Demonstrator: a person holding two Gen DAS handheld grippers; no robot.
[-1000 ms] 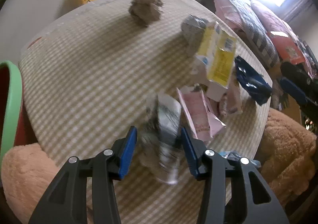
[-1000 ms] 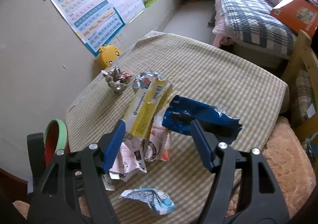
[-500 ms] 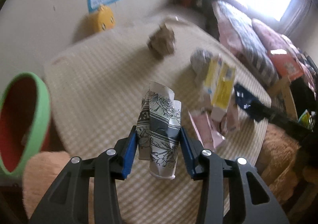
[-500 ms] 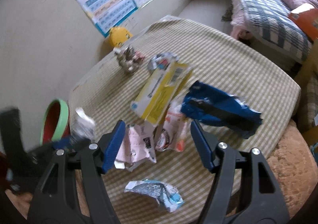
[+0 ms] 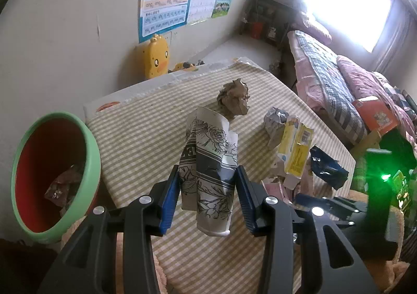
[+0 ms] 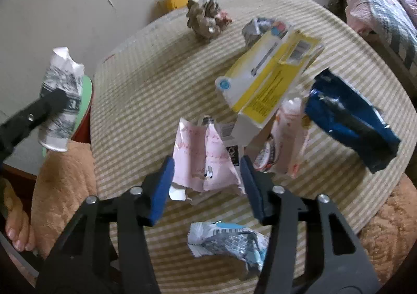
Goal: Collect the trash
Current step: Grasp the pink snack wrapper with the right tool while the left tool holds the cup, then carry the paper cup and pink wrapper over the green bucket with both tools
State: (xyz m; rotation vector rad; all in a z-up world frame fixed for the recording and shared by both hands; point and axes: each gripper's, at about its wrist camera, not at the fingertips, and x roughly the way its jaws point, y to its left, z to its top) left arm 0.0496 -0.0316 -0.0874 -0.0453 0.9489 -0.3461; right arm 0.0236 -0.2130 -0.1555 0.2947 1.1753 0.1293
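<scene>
A green-rimmed bin (image 5: 56, 176) with a red inside stands at the edge of the checked worktop (image 5: 146, 137), and crumpled wrappers (image 5: 63, 185) lie in its bottom. The left claw (image 5: 207, 196) is clamped on a crushed paper cup (image 5: 208, 163) with a black flower print, held in the air just beside the bin and above the worktop's near edge. Well away from the bin, across the worktop, the right claw (image 6: 207, 184) is closing, its blue pads on either side of a pink wrapper (image 6: 206, 158) that still lies on the cloth; whether they press it yet cannot be told. On the side of that wrapper away from the bin, a yellow and white carton (image 6: 268, 80) leans over more wrappers, with a blue foil bag (image 6: 351, 116) beyond it. A brown paper wad (image 6: 206, 20) sits farther back and a small blue-white wrapper (image 6: 229, 244) nearest the camera.
</scene>
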